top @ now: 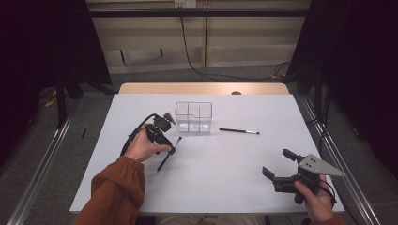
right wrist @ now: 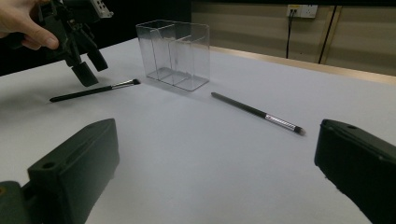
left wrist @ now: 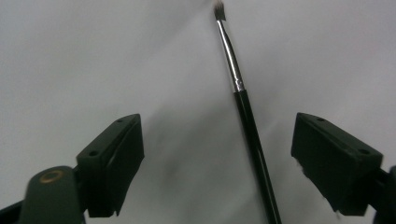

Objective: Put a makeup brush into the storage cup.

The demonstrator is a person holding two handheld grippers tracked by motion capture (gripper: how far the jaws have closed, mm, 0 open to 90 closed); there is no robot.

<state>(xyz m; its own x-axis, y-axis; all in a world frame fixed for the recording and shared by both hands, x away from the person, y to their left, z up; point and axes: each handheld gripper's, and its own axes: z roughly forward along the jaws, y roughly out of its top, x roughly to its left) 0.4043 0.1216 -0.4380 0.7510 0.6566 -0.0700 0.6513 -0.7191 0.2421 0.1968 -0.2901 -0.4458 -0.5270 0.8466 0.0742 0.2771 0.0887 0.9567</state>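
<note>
Hovering over a black-handled brush [left wrist: 247, 126] on the white table [top: 211, 178], the left gripper [top: 172, 146] has its jaws spread wide on either side of the handle, touching nothing.

Seen from above, the brush lies flat with its long axis on a diagonal, bristle end toward the clear divided organizer [top: 194, 116] and handle end slanting back toward the person's side. In the left gripper view the handle runs up between the two jaws, nearer the right one, with the silver ferrule and bristle tip beyond them. The right gripper [top: 276, 165], jaws also standing wide and empty, sits well apart near the table's right front. A second brush [top: 239, 131] lies crosswise just right of the organizer, its silver end pointing right.
</note>
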